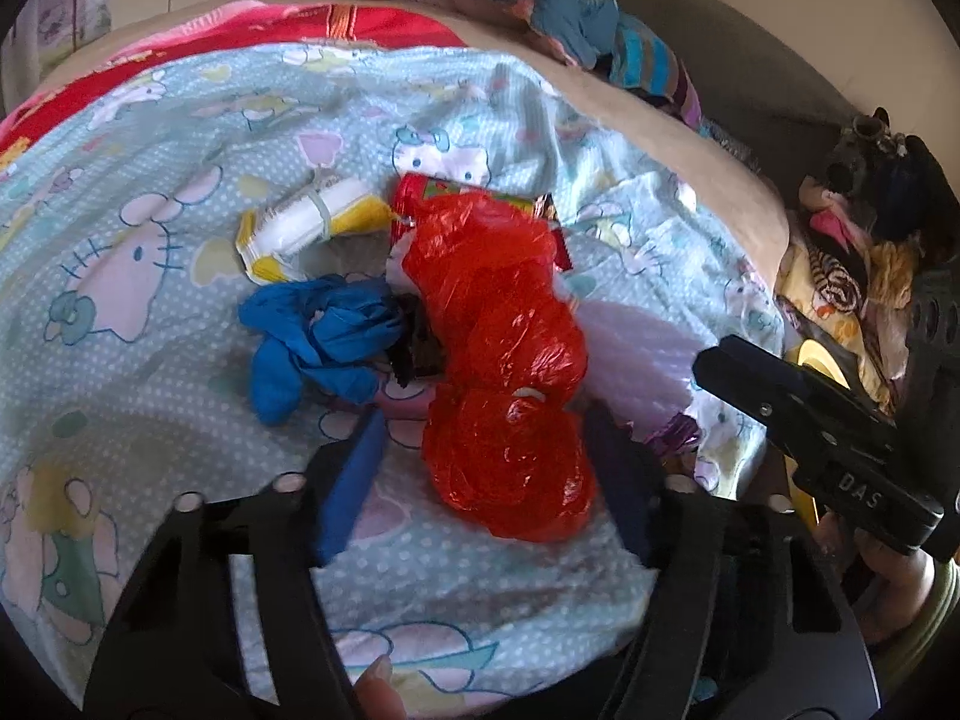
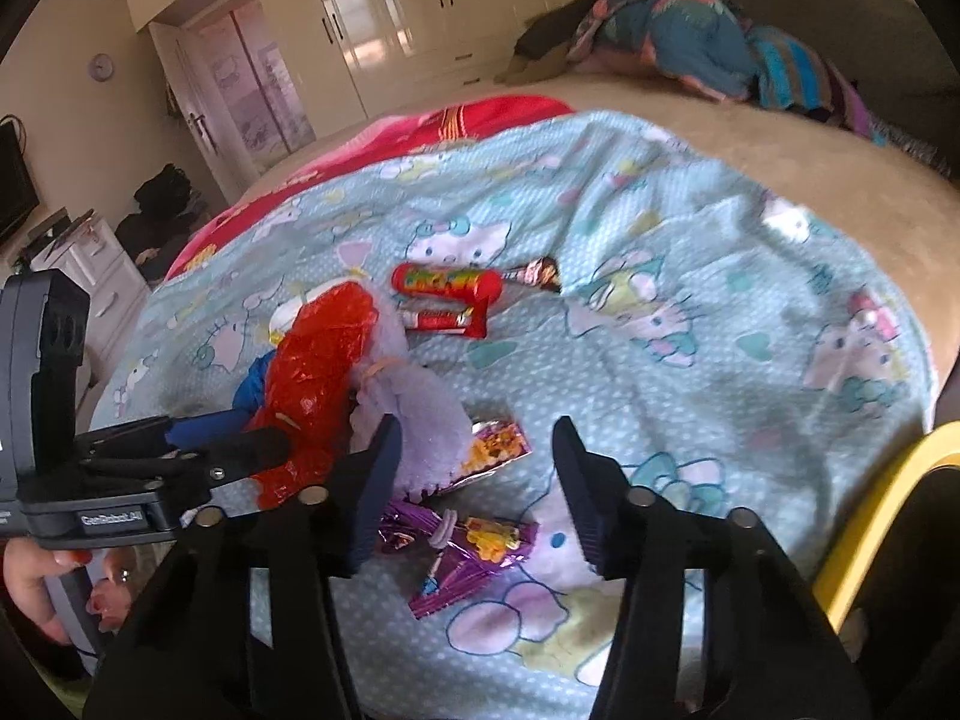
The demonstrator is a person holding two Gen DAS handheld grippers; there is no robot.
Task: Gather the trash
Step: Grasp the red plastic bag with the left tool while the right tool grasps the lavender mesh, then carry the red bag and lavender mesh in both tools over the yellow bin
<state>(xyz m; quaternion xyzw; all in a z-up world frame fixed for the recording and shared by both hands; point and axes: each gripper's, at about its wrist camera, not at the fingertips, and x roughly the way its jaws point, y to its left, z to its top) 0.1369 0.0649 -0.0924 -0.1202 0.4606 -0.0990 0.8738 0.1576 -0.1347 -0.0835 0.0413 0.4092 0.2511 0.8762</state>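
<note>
Trash lies on a Hello Kitty sheet [image 1: 150,192] on a bed. A crumpled red plastic bag [image 1: 504,360] lies between the open jaws of my left gripper [image 1: 486,474], its lower end between the fingers. Beside it lie a blue crumpled glove [image 1: 318,342], a white and yellow packet [image 1: 306,222] and a red tube [image 2: 444,285]. My right gripper [image 2: 477,486] is open and empty above a purple snack wrapper [image 2: 462,552] and an orange wrapper [image 2: 492,450]. A lilac fuzzy piece [image 2: 414,414] touches its left finger. The left gripper also shows in the right wrist view [image 2: 240,450] by the red bag [image 2: 312,384].
A pile of patterned clothes [image 2: 690,42] lies at the far end of the bed. A yellow bin rim [image 2: 888,510] stands at the right edge. Cupboards [image 2: 420,12] line the far wall. More clothes [image 1: 852,252] are heaped at the bedside.
</note>
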